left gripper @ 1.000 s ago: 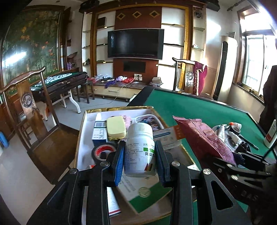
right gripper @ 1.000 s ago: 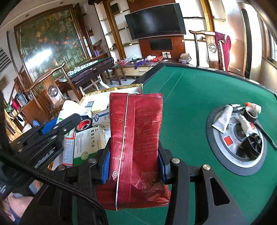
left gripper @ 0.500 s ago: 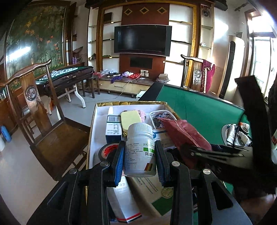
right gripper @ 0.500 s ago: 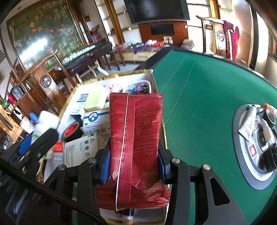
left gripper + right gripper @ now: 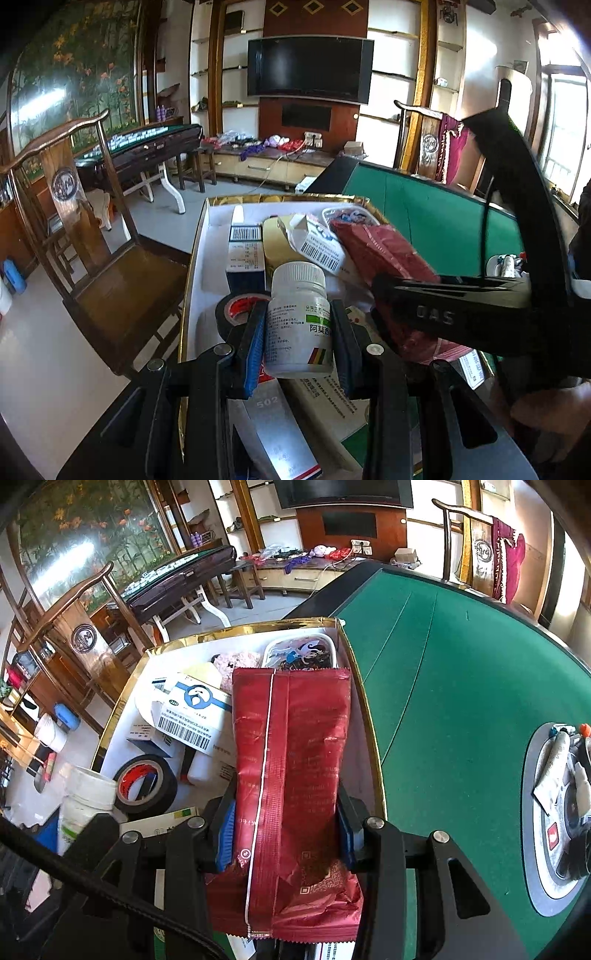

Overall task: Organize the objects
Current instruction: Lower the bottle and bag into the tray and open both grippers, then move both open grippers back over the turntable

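1. Both hand-held grippers have moved over the gold-rimmed box (image 5: pixel 364 701) since a second ago.
2. Left hand-held gripper (image 5: pixel 299 339) pinches a white pill bottle (image 5: pixel 298 321) upright above the box's near left.
3. Right hand-held gripper (image 5: pixel 286 827) clamps a red packet (image 5: pixel 291 760) over the box's right side, crossing the left view.
4. Tape roll (image 5: pixel 146 782) and cartons (image 5: pixel 195 712) crowd underneath; the green bench (image 5: pixel 461 686) lies right.

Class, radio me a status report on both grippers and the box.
Left gripper shut on white pill bottle. Right gripper shut on red foil packet, over gold-rimmed box. Box crowded: black tape roll, cartons.
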`<move>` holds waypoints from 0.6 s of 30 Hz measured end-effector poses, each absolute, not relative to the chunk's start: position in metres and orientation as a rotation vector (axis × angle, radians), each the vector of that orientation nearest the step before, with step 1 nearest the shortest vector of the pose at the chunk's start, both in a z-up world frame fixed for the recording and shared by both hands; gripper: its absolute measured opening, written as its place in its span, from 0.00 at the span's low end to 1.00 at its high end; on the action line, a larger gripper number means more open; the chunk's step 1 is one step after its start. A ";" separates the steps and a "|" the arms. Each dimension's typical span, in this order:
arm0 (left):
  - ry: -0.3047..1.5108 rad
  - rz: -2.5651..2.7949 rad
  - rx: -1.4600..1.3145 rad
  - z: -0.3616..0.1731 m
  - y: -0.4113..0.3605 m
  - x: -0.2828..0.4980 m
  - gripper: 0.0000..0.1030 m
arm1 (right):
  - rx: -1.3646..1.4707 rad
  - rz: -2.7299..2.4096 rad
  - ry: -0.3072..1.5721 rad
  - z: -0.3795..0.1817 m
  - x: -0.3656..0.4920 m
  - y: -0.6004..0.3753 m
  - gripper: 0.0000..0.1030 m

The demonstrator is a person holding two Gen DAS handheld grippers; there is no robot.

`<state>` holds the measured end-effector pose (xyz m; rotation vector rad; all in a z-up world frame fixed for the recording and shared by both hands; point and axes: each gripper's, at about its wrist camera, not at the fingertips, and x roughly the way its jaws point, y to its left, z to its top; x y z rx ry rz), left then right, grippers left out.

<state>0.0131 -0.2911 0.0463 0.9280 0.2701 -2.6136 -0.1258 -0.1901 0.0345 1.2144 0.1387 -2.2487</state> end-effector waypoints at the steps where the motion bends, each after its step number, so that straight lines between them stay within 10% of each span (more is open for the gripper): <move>1: 0.282 -2.606 0.943 0.044 -0.293 0.012 0.28 | 1.206 -2.243 0.149 0.036 -0.124 -0.192 0.44; 8: 0.346 -2.586 1.003 0.038 -0.299 0.009 0.30 | 1.155 -2.232 0.141 0.051 -0.113 -0.182 0.52; 13: 0.355 -2.559 1.009 0.040 -0.298 0.011 0.54 | 1.097 -2.236 0.091 0.066 -0.097 -0.166 0.53; 18: 0.363 -2.546 0.979 0.050 -0.294 0.017 0.57 | 1.058 -2.240 0.000 0.077 -0.081 -0.139 0.59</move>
